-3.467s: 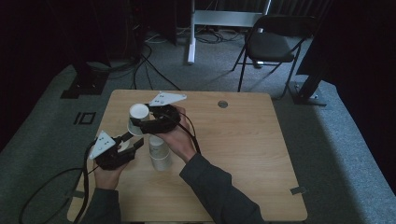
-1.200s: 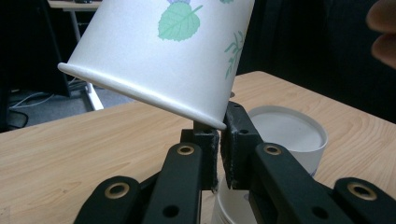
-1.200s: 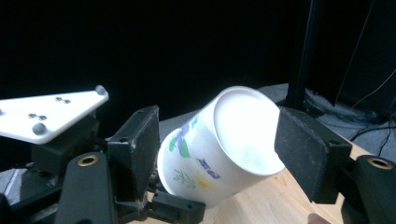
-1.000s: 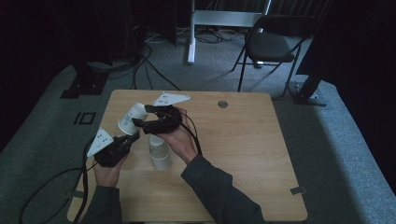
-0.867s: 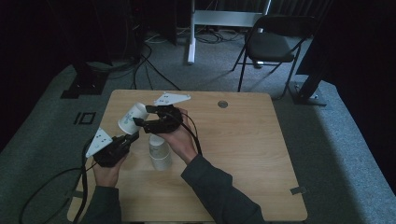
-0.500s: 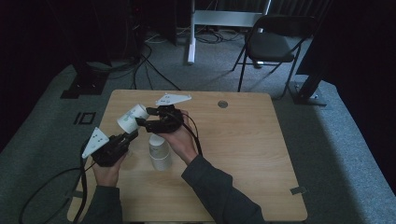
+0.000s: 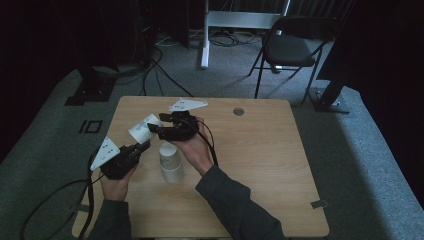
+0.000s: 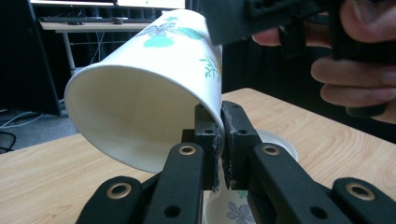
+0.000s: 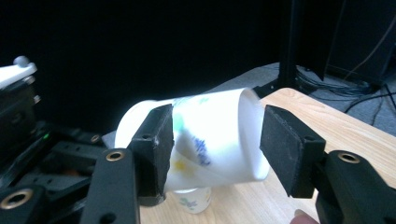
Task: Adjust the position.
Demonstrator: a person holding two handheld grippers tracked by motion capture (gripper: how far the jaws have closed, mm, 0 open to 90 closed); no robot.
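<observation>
While the left gripper (image 7: 142,146) pinches the rim of a tilted paper cup (image 7: 142,127) between its 2 jaws, the right gripper (image 7: 156,129) has just closed its jaws around the cup's base end, one pad on each side. Both grippers hold this flower-printed cup (image 8: 154,88) in the air above the wooden desk (image 7: 260,150), its open mouth towards the left gripper. Just beside and below it, a stack of matching cups (image 7: 170,162) stands upside down on the desk.
</observation>
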